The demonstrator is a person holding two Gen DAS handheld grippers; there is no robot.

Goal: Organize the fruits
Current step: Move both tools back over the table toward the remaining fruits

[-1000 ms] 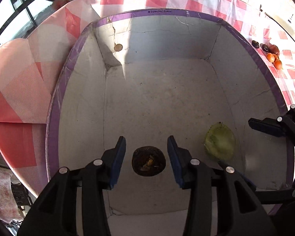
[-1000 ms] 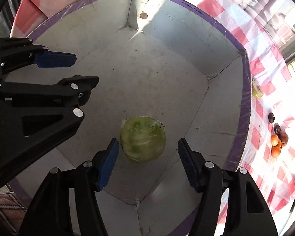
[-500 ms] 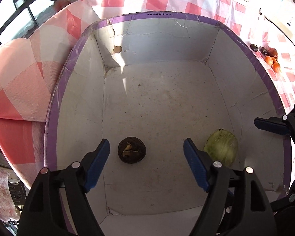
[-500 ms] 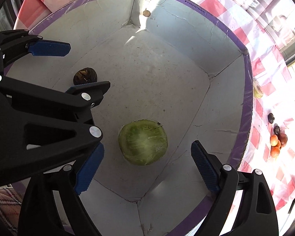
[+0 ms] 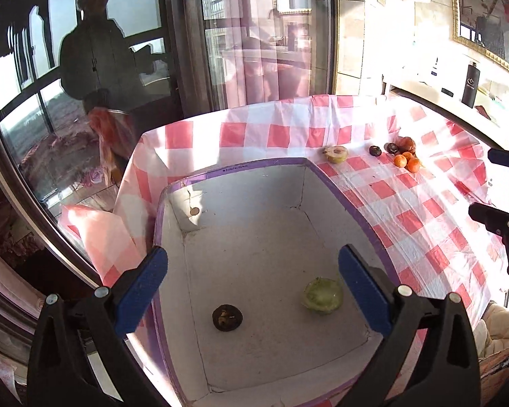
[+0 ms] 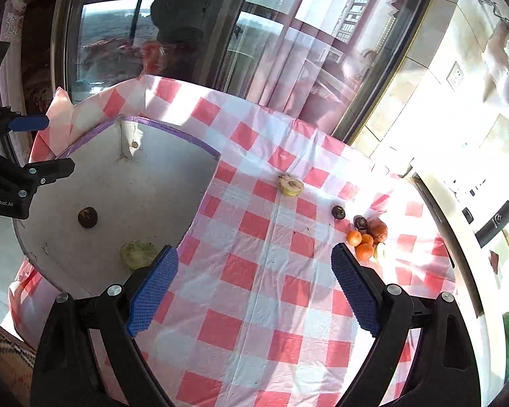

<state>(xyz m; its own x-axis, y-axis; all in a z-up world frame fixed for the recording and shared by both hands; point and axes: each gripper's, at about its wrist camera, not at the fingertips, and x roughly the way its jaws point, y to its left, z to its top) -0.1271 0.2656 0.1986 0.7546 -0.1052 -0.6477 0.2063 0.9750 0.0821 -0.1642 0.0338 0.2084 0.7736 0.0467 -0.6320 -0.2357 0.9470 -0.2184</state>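
A white box with a purple rim point(image 5: 264, 164) stands on the red-checked cloth. A dark round fruit point(image 5: 227, 317) and a green fruit point(image 5: 323, 295) lie apart on its floor. My left gripper point(image 5: 252, 254) hangs above the box, its jaws opening wide with nothing between them. My right gripper point(image 6: 253, 252) is over the cloth to the right of the box point(image 6: 173, 129), its jaws also opening and empty. Beyond it lie a halved pale fruit point(image 6: 290, 185), two dark fruits point(image 6: 338, 212), small oranges point(image 6: 361, 244) and a reddish fruit point(image 6: 378, 229).
A large window runs behind the table, with a person's reflection in the glass. The cloth drops off the table's far and left edges near the box. A black bottle point(image 5: 470, 83) stands on a shelf at the far right.
Both grippers opened wider and rose out of the box, leaving the dark fruit and the green fruit on its floor. The right gripper swung right, over the cloth.
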